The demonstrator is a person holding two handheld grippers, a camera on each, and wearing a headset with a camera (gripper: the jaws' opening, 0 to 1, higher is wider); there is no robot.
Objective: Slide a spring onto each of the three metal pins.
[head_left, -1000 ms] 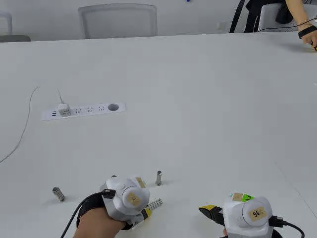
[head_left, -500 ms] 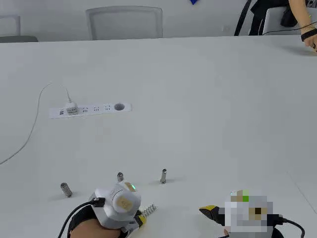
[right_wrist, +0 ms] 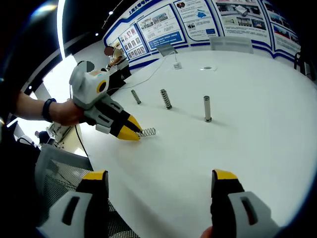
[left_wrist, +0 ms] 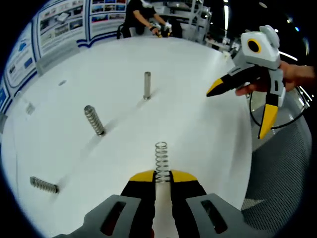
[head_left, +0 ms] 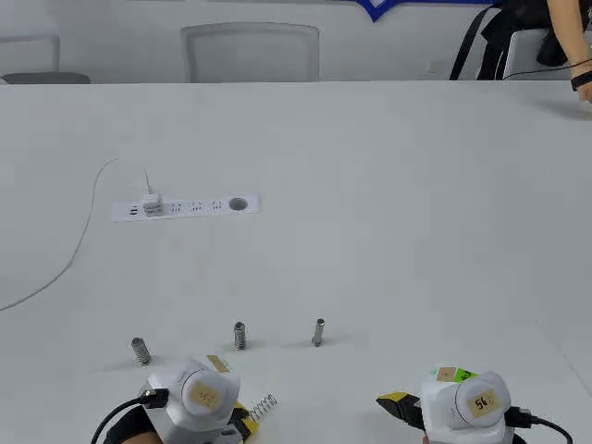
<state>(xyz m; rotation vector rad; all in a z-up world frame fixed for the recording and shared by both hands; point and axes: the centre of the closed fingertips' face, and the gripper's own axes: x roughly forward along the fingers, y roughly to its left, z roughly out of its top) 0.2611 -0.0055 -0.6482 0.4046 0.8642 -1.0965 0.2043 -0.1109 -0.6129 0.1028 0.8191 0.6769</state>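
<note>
Spring-clad, the left pin stands upright near the tabletop's front edge, and the middle pin just right of it wears a coil too. Nearer the front edge, just in front of the middle pin, the left claw is clamped on one end of the loose spring. The rest of the coil sticks straight out past the yellow tips; whether it touches the tabletop I cannot tell. In the left gripper view its free end points at bare surface between the middle pin and the right pin, well short of both. The right pin is bare and upright, in line with the other two, and the spring lies apart from it, nearer the front edge and to its left. Farther right along the front edge, the right claw hovers with its jaws spread wide, holding nothing, one yellow tip turned toward the left claw.
</note>
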